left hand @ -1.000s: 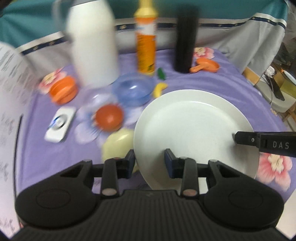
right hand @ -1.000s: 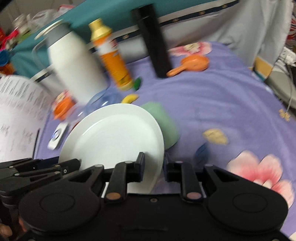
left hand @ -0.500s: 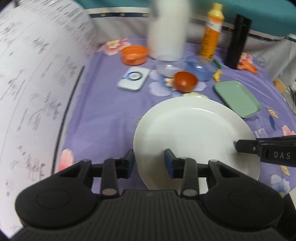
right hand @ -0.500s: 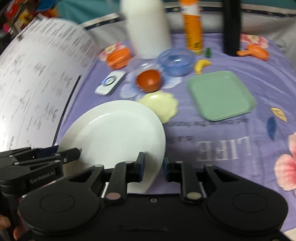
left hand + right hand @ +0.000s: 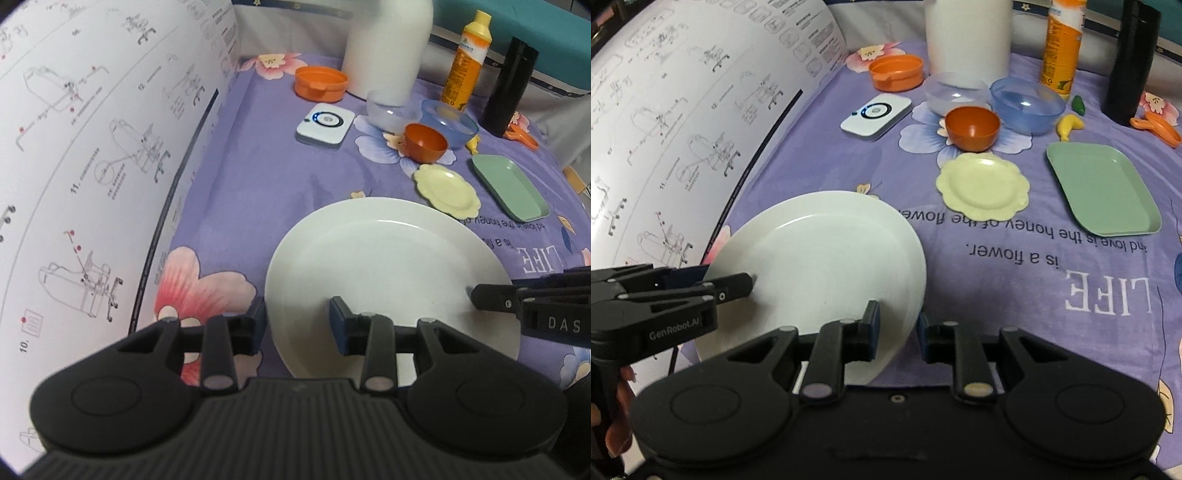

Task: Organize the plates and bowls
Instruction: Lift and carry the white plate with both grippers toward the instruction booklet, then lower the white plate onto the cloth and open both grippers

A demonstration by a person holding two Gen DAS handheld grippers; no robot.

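Note:
A large white plate (image 5: 384,266) hangs tilted above the purple cloth, held at two sides. My left gripper (image 5: 298,317) is shut on its near-left rim, and my right gripper (image 5: 897,321) is shut on its right rim (image 5: 912,280). Each view shows the other gripper's fingers (image 5: 495,297) (image 5: 731,286) clamped on the plate. Farther back lie a cream scalloped plate (image 5: 982,186), a green rectangular tray (image 5: 1102,188), an orange bowl (image 5: 973,127), a blue bowl (image 5: 1027,103), a clear bowl (image 5: 955,92) and a flat orange bowl (image 5: 897,72).
A big printed instruction sheet (image 5: 92,155) rises along the left side. A white gadget (image 5: 875,116), a white jug (image 5: 388,44), an orange bottle (image 5: 467,55) and a black flask (image 5: 508,88) stand at the back. Bare cloth (image 5: 1015,266) lies right of the plate.
Both grippers have carried the white plate leftward toward the instruction sheet, away from the bowls. The grip on the plate is unchanged.

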